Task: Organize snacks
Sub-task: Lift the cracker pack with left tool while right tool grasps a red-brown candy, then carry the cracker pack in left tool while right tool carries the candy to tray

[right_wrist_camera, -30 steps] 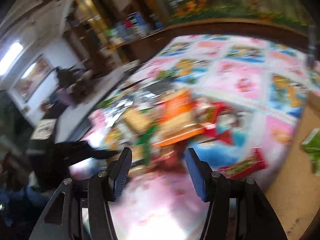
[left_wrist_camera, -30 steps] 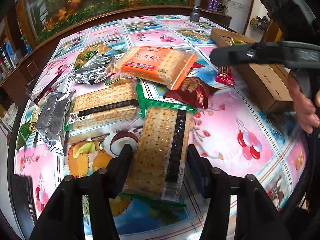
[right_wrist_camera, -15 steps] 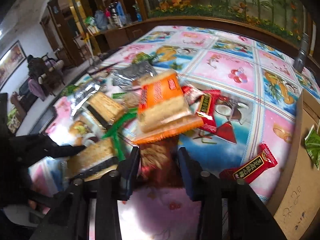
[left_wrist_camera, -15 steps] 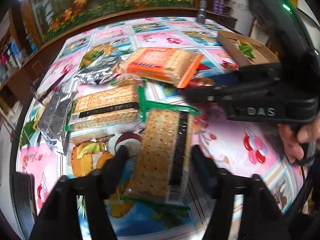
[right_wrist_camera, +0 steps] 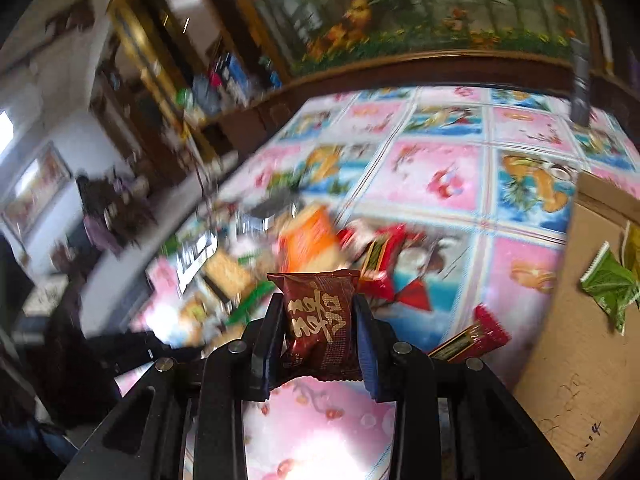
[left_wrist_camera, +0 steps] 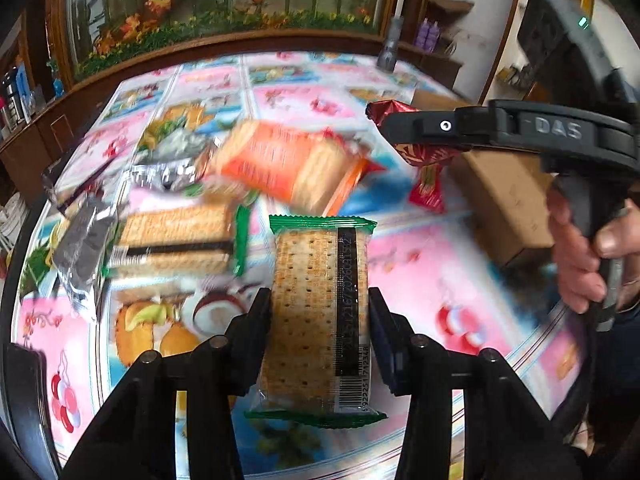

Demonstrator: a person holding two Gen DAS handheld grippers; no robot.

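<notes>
My left gripper (left_wrist_camera: 320,312) is shut on a green-edged cracker pack (left_wrist_camera: 320,312) and holds it above the table. My right gripper (right_wrist_camera: 318,320) is shut on a dark red snack pouch (right_wrist_camera: 318,320), lifted off the table; this pouch (left_wrist_camera: 420,154) and the gripper also show in the left wrist view at the upper right. On the table lie an orange cracker pack (left_wrist_camera: 288,164), a second green cracker pack (left_wrist_camera: 176,236), silver foil packs (left_wrist_camera: 84,240) and red snack bars (right_wrist_camera: 472,338). A cardboard box (right_wrist_camera: 584,320) at the right holds a green packet (right_wrist_camera: 610,288).
The round table (left_wrist_camera: 424,292) has a pink and blue fruit-print cloth. A grey bottle (left_wrist_camera: 390,46) stands at its far edge. Wooden cabinets and a flower mural ring the room behind. The box (left_wrist_camera: 500,200) sits at the table's right side.
My left gripper closed on the green cracker pack and lifted it. My right gripper closed on the dark red pouch and raised it off the table, toward the box side.
</notes>
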